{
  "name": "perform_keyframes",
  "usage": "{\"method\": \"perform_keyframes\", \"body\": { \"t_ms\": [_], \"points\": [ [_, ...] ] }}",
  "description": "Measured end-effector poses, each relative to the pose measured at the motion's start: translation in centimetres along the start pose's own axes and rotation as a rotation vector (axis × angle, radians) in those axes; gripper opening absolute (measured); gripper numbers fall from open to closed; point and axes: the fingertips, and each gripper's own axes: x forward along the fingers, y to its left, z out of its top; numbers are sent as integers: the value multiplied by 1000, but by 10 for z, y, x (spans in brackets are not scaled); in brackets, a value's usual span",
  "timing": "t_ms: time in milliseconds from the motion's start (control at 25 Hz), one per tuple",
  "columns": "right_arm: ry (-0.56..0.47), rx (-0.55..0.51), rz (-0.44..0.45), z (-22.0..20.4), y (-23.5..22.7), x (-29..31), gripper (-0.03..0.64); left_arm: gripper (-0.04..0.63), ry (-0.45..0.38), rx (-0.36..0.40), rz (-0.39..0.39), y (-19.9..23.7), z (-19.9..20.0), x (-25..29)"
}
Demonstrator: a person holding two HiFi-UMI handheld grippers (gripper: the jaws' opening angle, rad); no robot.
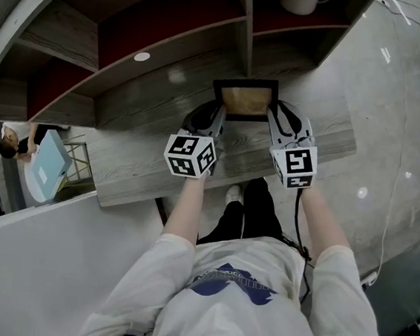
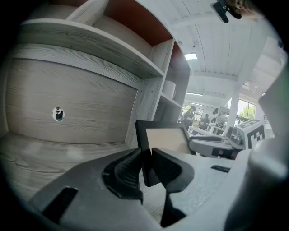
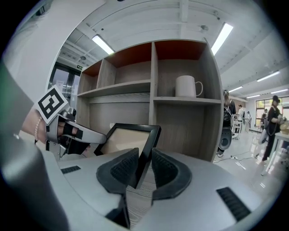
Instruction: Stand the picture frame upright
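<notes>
A black picture frame (image 1: pixel 245 100) with a tan insert stands tilted on the grey wooden desk (image 1: pixel 139 165), just in front of the shelf unit. My left gripper (image 1: pixel 217 112) holds its left edge. In the left gripper view the frame (image 2: pixel 165 137) runs between the pads and the left gripper (image 2: pixel 146 159) is shut on it. My right gripper (image 1: pixel 272 112) is at the frame's right edge. In the right gripper view the frame (image 3: pixel 128 137) passes between the jaws of the right gripper (image 3: pixel 145 163), leaning on the left pad with a gap to the right pad.
A wooden shelf unit (image 1: pixel 171 44) with red-backed compartments rises behind the desk. A white mug (image 3: pixel 187 85) stands in an upper right compartment. A round cable hole (image 2: pixel 58 114) sits in the panel left of the frame. The desk's front edge is at my legs.
</notes>
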Motion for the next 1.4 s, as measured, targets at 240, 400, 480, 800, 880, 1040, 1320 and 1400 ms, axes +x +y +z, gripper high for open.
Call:
{"method": "perform_keyframes", "body": {
  "t_ms": [240,400,480,800,880,1040,1320,1400],
  "points": [
    [7,23,-52,-10,-14,11,83,75,-11,28,-9,0,-3,18],
    [14,1,-62,-19,-21,21,83,75,-10,26,-10,3,-8,31],
    [14,-11,-63,-22,-24,26,84,75,-10,27,-10,6,-10,38],
    [23,-21,-75,-37,-31,47,84,75,-16,39,9,18,-17,55],
    [27,-20,-76,-40,-32,51,84,75,-16,36,16,20,-20,57],
    [34,-10,-82,-47,-35,58,83,75,-12,32,20,24,-25,63],
    [41,-1,-95,-54,-40,72,81,75,-12,34,31,32,-27,77],
    [44,-3,-99,-56,-42,75,82,75,-12,34,35,33,-28,80]
  ]
}}
